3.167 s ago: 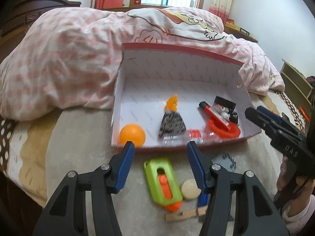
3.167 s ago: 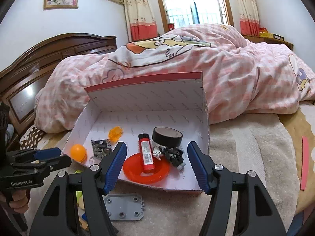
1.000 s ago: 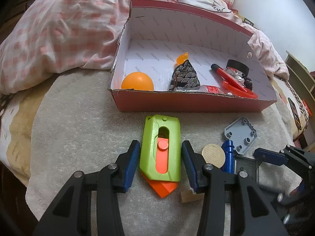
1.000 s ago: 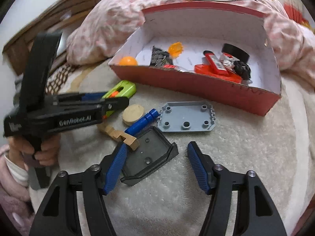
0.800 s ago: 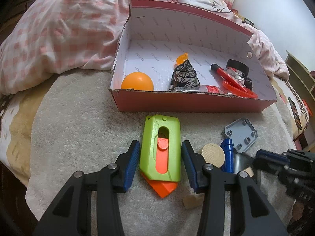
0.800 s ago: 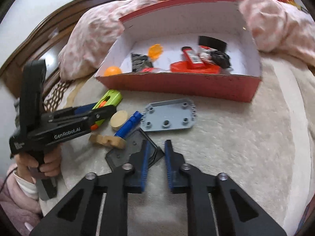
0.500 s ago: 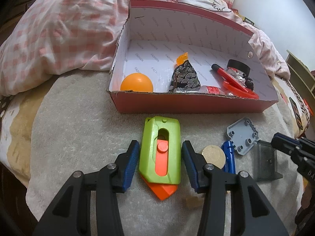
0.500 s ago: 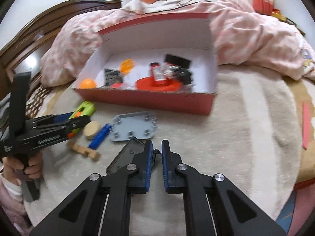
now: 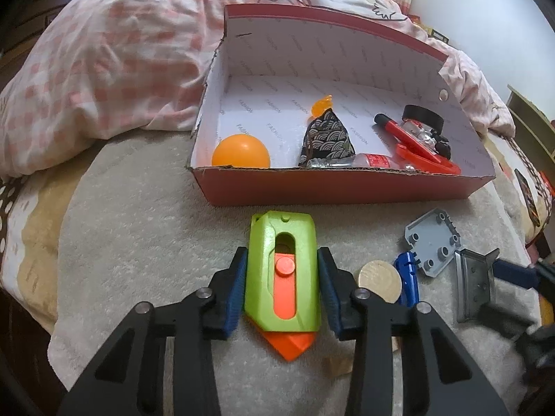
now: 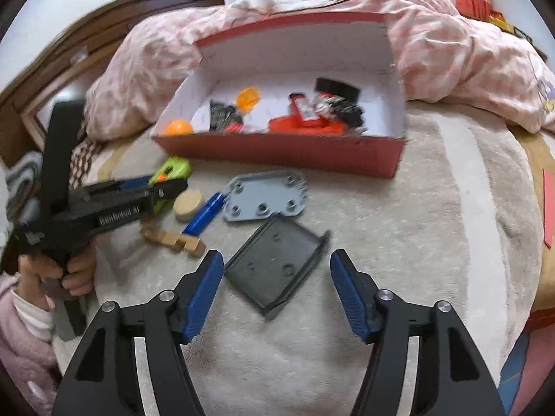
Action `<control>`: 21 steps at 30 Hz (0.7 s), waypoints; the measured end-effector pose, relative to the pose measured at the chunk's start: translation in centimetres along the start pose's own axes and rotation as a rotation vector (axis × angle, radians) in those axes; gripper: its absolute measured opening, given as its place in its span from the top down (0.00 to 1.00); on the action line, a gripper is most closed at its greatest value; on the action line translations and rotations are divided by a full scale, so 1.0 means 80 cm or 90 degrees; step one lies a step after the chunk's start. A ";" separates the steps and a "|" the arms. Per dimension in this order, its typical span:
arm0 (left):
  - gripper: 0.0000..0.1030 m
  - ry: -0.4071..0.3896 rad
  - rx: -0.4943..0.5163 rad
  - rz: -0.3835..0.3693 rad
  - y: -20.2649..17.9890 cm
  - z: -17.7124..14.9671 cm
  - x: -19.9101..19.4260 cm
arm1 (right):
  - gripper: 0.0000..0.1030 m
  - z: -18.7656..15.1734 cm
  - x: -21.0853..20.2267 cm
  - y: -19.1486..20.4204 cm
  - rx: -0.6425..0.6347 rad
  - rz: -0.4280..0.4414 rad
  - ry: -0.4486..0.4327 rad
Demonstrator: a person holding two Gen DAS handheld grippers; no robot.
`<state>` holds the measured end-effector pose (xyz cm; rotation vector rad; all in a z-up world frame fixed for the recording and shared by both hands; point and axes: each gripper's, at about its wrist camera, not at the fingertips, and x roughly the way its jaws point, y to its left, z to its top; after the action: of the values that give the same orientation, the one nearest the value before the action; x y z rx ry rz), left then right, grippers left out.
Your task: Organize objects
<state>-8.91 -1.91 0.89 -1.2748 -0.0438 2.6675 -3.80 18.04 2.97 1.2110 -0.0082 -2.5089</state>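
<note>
A green box cutter (image 9: 301, 277) with an orange slider and tip lies on the beige blanket in front of the red shoebox (image 9: 347, 190). My left gripper (image 9: 282, 256) straddles it, jaws closing, both blue pads against its green sides. In the right wrist view a dark grey plate (image 10: 274, 277) lies flat between the fingers of my right gripper (image 10: 276, 260). Those jaws are opening wide and the pads stand apart from the plate. The left gripper (image 10: 170, 183), held by a hand in a pink sleeve, shows at the left there.
A light grey plate (image 10: 267, 197), a blue cylinder (image 10: 204, 216), a wooden disc (image 10: 187, 201) and a wooden block (image 10: 173, 237) lie between the grippers. The shoebox holds an orange ball (image 9: 241, 150), a patterned pouch (image 9: 326, 138) and several red and black items. A pink quilt (image 9: 121, 69) rises behind.
The left pads have closed in onto the cutter's sides. The right gripper, shut at the dark plate's edge half a second ago, has opened wide; the plate has shifted away from the blue cylinder.
</note>
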 end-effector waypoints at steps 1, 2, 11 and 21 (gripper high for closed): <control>0.63 0.000 -0.003 -0.003 0.001 -0.001 -0.001 | 0.36 -0.001 0.005 0.005 -0.012 -0.008 0.005; 0.63 0.001 -0.004 -0.005 0.001 -0.002 -0.002 | 0.36 -0.002 0.011 0.012 -0.026 -0.025 0.011; 0.58 0.001 0.021 -0.001 -0.008 -0.007 -0.004 | 0.33 0.003 0.026 0.026 -0.057 -0.077 0.017; 0.63 0.002 0.024 0.003 -0.008 -0.009 -0.006 | 0.59 0.004 0.016 0.002 0.003 -0.062 0.003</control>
<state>-8.00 -1.41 0.86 -1.2686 0.0095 2.6574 -4.75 17.45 2.21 1.2467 0.0475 -2.5906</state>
